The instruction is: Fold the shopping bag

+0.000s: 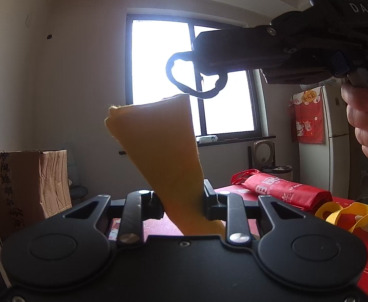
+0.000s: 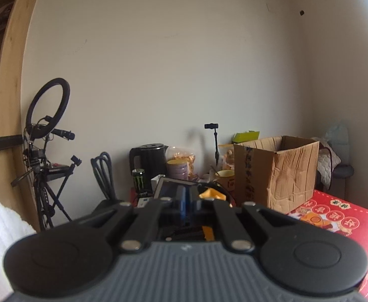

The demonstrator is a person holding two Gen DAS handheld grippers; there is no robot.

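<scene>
A cardboard box (image 2: pixel 276 171) stands near a black kettle (image 2: pixel 150 159) and ring light (image 2: pixel 48 105).

"DAS" stands on the right gripper (image 1: pixel 196 58) body (white letters), and a claw logo marks the black can (image 2: pixel 141 180).

My left gripper (image 1: pixel 182 202) pinches a yellow bag (image 1: pixel 156 148) that stands up before the window (image 1: pixel 158 75). My right gripper (image 1: pixel 204 58) crosses overhead, a dark loop at its tip. A red bag (image 1: pixel 284 188) lies on the table (image 1: pixel 365 229).
</scene>
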